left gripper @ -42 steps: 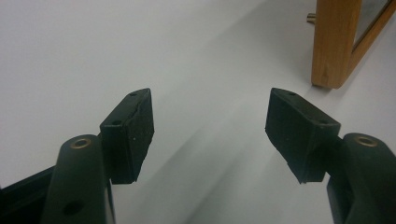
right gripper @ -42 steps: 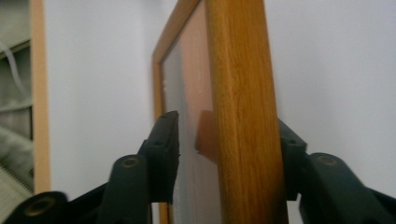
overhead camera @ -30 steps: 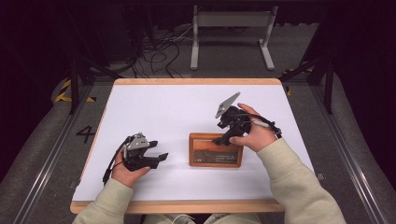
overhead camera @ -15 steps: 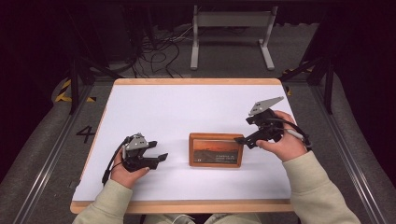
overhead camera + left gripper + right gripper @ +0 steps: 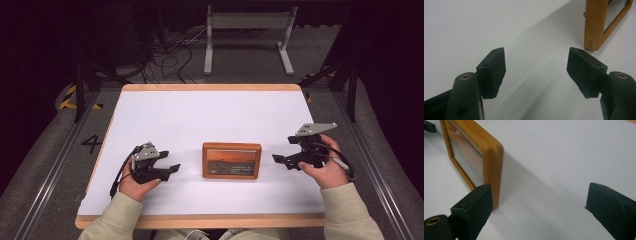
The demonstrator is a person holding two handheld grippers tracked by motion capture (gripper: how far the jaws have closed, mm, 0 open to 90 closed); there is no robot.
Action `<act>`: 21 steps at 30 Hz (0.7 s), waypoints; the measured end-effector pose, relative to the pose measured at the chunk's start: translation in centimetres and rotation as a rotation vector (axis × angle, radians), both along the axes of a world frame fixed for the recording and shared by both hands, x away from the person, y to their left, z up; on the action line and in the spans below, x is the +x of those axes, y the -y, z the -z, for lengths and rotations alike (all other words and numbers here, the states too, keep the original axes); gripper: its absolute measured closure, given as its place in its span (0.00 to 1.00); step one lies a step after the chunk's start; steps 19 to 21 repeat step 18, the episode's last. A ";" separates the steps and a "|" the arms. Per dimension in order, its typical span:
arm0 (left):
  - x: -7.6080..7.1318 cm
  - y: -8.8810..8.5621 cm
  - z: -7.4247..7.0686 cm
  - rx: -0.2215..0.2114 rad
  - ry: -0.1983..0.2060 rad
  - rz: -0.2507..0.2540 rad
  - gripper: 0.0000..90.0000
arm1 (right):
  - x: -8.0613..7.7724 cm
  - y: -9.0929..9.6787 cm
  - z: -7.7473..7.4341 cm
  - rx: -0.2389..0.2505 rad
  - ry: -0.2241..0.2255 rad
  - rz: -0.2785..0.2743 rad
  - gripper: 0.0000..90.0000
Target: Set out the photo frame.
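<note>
Picture frame (image 5: 231,160): it is lying flat, glass up, on the white desk (image 5: 210,120) near the front edge, between the two hands; lying like this it is resting steady with no prop needed.
Right tongs (image 5: 278,159): they are sitting at 3 o'clock of the frame, just beside it and apart from it, pointing toward 9 o'clock at its right edge. The jaws have just been opening and are now standing wide, with nothing between them.
Right tongs, close up (image 5: 541,202): the frame's wooden corner (image 5: 492,157) is showing past the left pad, outside the gap, so no grip is being made on it.
Left tongs (image 5: 170,170): they are waiting at 9 o'clock of the frame, a little farther off, pointing toward 3 o'clock. The jaws are gaping wide and holding nothing.
Left tongs, close up (image 5: 536,70): bare desk is lying between the pads, with the frame's edge (image 5: 594,25) ahead at 1 o'clock.
Why placed so: both hands are flanking the frame from opposite sides, seemingly leaving it released and free on the desk.
</note>
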State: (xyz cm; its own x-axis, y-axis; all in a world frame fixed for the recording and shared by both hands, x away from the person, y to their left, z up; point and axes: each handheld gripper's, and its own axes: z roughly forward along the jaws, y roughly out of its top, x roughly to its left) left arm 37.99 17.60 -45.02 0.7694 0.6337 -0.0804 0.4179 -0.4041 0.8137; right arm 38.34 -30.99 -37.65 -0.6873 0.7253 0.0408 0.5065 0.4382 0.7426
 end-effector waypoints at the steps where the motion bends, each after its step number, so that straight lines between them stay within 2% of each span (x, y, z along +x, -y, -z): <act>1: 0.0 0.0 0.0 -0.001 0.001 -0.002 0.36 | 0.0 0.3 0.5 0.006 0.001 0.009 0.08; 6: 0.3 -0.1 0.3 0.007 0.005 -0.009 0.36 | 0.1 1.4 2.5 0.015 0.006 0.032 0.06; 8: 0.3 -0.1 0.3 0.010 0.006 -0.007 0.36 | 0.2 1.8 3.1 0.032 0.027 0.047 0.05; 12: 0.4 -0.2 0.4 0.003 0.005 -0.008 0.36 | 0.1 1.8 4.2 0.045 0.029 0.055 0.05; 15: 0.4 -0.2 0.4 0.003 0.007 -0.004 0.36 | 0.2 1.6 5.3 0.048 0.013 0.052 0.05; 18: 0.4 -0.2 0.4 0.000 0.007 -0.006 0.36 | 0.2 1.6 5.7 0.047 -0.013 0.049 0.04; 21: 0.4 -0.2 0.4 0.000 0.007 -0.006 0.36 | 0.2 1.6 5.7 0.047 -0.013 0.049 0.04</act>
